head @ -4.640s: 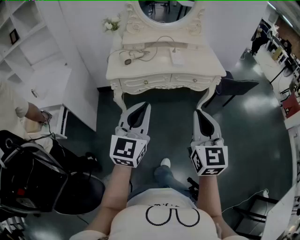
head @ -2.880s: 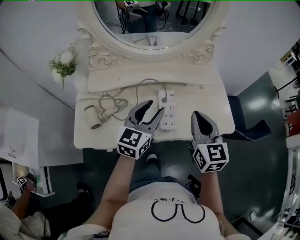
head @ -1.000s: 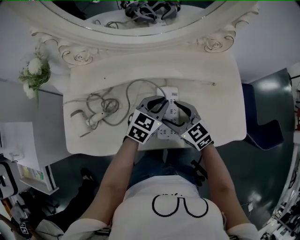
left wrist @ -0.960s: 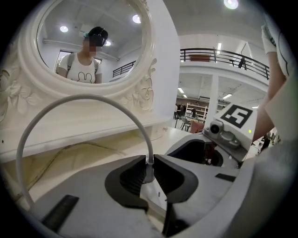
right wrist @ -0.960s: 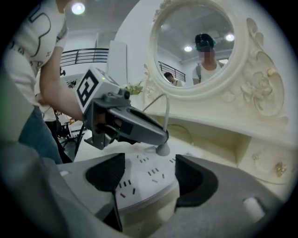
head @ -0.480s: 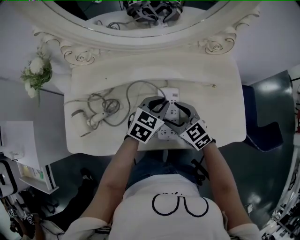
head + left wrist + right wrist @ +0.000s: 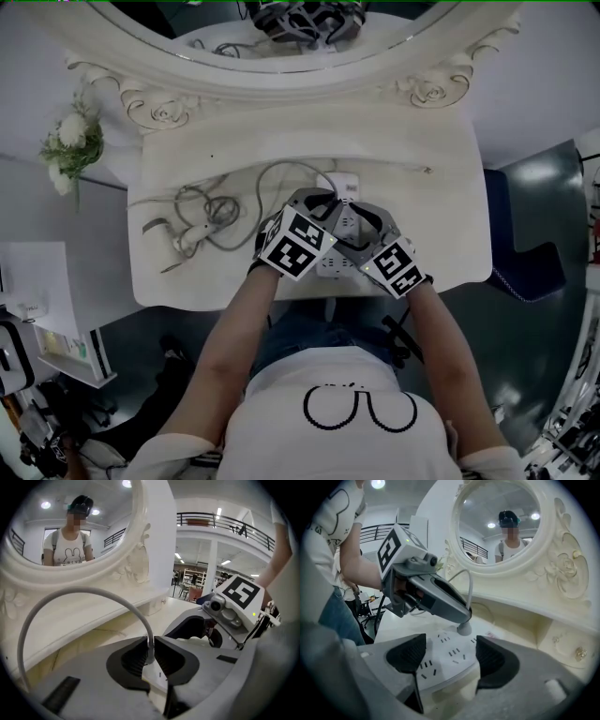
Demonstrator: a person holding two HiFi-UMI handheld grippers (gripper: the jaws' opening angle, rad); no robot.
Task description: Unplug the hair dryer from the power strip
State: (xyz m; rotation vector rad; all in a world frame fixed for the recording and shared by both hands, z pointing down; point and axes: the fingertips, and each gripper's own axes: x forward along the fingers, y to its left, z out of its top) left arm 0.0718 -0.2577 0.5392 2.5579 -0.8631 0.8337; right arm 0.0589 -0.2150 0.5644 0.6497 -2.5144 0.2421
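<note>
My right tongs (image 7: 450,660) hug the power strip (image 7: 440,667) by its two long sides and hold it down. At the strip's far end, my left tongs (image 7: 149,654) are clenched on the top of the plug (image 7: 464,628), right where the grey cord (image 7: 70,595) goes in. The plug looks pushed in. Next I think I must pull it straight up off the strip. The hair dryer (image 7: 186,246), left of the strip, is small and hard to make out. I cannot see the plug's pins.

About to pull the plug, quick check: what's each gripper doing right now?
Left gripper: closed on the hair dryer plug.
Right gripper: closed on the power strip.
</note>
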